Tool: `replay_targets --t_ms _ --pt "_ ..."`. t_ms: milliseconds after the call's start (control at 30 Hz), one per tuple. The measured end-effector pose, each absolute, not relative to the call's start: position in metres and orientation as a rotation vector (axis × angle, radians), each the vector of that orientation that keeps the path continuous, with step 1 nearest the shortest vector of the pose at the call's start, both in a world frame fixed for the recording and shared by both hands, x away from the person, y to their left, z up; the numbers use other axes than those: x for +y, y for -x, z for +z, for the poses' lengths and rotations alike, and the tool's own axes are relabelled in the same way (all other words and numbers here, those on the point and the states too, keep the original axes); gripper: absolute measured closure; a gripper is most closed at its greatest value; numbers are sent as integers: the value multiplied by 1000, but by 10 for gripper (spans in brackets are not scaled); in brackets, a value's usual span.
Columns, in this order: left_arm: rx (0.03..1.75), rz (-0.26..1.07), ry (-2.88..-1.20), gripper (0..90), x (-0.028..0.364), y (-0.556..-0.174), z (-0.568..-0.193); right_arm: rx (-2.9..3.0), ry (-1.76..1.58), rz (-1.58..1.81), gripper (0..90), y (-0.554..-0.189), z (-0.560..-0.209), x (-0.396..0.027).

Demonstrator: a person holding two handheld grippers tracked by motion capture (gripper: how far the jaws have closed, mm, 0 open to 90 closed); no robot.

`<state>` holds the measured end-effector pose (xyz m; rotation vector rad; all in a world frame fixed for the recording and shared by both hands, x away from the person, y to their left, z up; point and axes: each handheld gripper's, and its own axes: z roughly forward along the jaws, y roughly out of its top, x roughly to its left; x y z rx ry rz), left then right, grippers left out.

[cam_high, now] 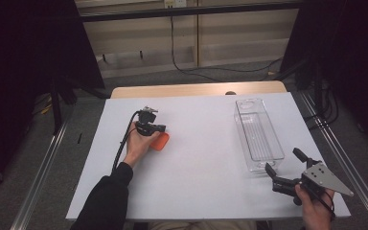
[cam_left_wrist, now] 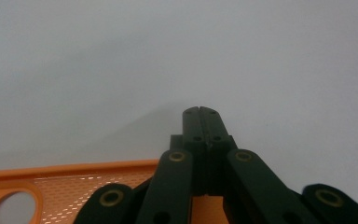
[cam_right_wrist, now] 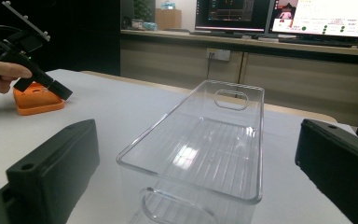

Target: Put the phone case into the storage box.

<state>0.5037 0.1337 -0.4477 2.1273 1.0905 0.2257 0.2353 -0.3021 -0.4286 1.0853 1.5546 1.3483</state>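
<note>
My black left tongs [cam_left_wrist: 199, 112] hover by an orange basket [cam_left_wrist: 74, 179] with a fine mesh pattern, on my white table [cam_high: 196, 158]; the ribbed bin [cam_right_wrist: 205, 149] is clear.

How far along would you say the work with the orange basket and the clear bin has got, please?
Nothing looks finished: the clear plastic bin is empty. In hand: the left gripper, jaws shut, hovers above the small orange perforated basket without gripping it. The right gripper waits open by the bin. Any grasping or moving remains.
</note>
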Motion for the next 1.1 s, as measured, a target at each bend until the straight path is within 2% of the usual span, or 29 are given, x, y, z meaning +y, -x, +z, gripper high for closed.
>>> replay_targets --t_ms 1100 --pt "1025 156 -2142 900 135 -473 -450 1561 -1084 1348 0 -236 -429 -301"
